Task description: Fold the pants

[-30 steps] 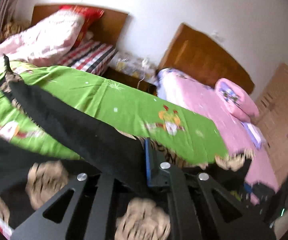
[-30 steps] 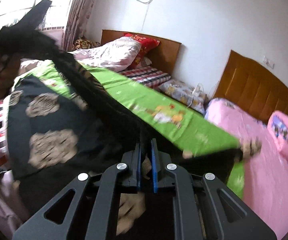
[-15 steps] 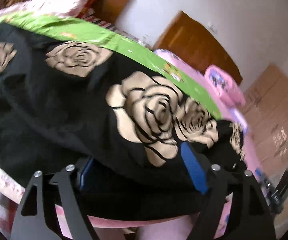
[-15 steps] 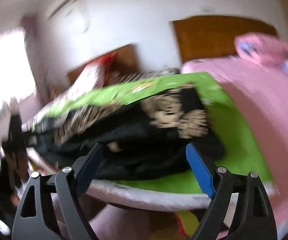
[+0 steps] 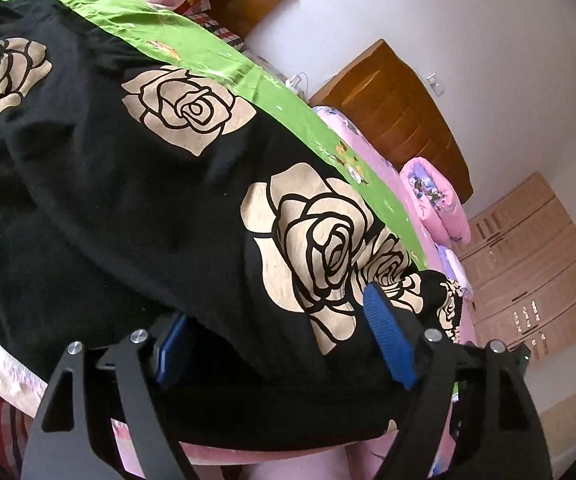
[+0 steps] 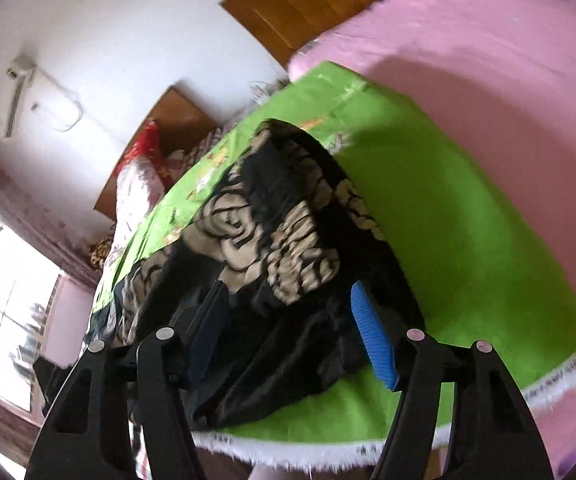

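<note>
The black pants (image 5: 135,200) with beige rose prints lie spread on the green blanket (image 6: 468,240), one end bunched near the blanket's fringed edge. The left gripper (image 5: 275,344) stands spread over the fabric without pinching it. The right gripper (image 6: 292,344), jaws apart and just been narrowing, straddles the bunched end, pads not pressing.

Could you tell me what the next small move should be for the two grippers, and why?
Probably close the right gripper on the pants edge. Its jaws, just closing, stand apart, fabric between them unpinched. The pants lie bunched on the green blanket, so another fold needs a fresh grip. The left gripper is open too.
</note>
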